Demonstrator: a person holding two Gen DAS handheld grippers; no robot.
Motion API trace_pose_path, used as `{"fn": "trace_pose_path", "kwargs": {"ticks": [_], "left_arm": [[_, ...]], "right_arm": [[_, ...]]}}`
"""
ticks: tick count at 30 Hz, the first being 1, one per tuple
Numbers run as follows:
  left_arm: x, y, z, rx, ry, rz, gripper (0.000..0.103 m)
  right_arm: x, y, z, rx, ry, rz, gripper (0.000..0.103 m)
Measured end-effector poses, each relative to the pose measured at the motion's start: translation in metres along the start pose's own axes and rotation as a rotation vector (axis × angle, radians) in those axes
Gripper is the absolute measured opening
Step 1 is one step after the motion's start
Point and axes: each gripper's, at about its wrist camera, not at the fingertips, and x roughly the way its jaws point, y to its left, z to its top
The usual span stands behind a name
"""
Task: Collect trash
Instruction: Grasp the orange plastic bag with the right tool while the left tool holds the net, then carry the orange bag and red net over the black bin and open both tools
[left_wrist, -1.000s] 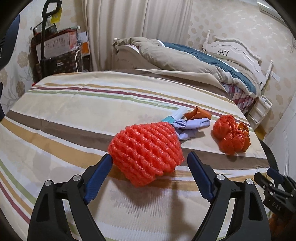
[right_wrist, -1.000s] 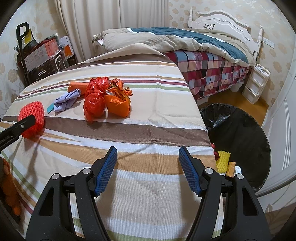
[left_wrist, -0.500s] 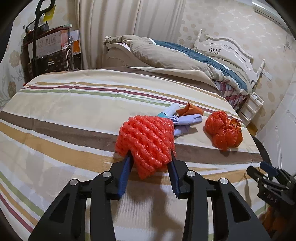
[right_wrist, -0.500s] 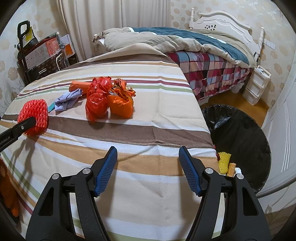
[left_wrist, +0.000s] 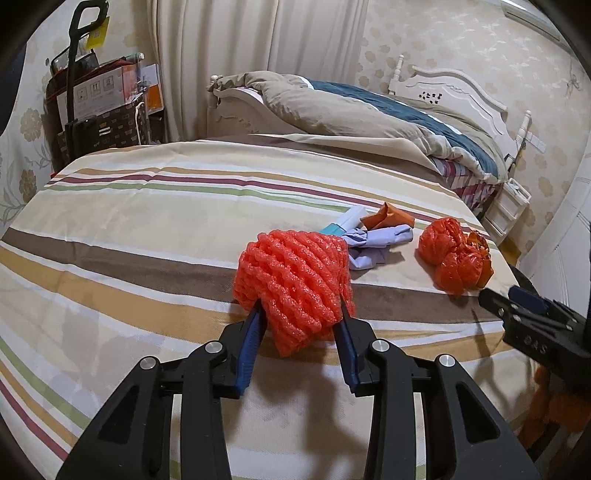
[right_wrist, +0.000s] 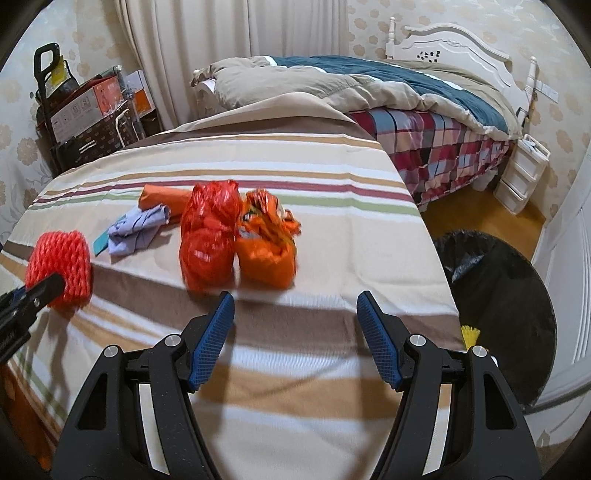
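My left gripper is shut on a red foam fruit net, held just above the striped table cover; the net also shows in the right wrist view. My right gripper is open and empty, just in front of a red plastic bag and an orange bag. Behind them lie a crumpled lilac cloth and an orange wrapper. A black-lined trash bin stands on the floor to the right, with yellow scraps inside.
A bed with a rumpled duvet stands behind the table. Boxes and a trolley fill the back left corner. A small white drawer unit stands by the wall on the right. A white tube with a teal end lies by the cloth.
My left gripper closed on the foam net and lifted it slightly. My right gripper moved forward toward the red and orange bags, still open.
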Motion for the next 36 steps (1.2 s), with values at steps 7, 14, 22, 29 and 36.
{"fn": "trace_pose_path", "kwargs": {"ticks": [7, 14, 22, 29, 36], "left_arm": [[0.001, 0.002, 0.001, -0.001, 0.001, 0.001, 0.038], [0.002, 0.004, 0.001, -0.005, 0.000, 0.004, 0.038], [0.001, 0.003, 0.002, -0.006, -0.005, 0.001, 0.038], [-0.008, 0.002, -0.001, 0.000, -0.023, -0.019, 0.038], [-0.019, -0.013, -0.009, 0.014, -0.037, -0.048, 0.038]], "right_arm": [[0.010, 0.005, 0.014, 0.000, -0.009, -0.002, 0.066], [0.019, 0.014, 0.022, -0.023, 0.002, 0.011, 0.048], [0.014, 0.008, 0.015, -0.005, 0.012, 0.039, 0.035], [0.000, -0.003, 0.001, 0.017, 0.003, 0.038, 0.035], [-0.021, -0.012, -0.015, 0.028, -0.018, 0.034, 0.035]]}}
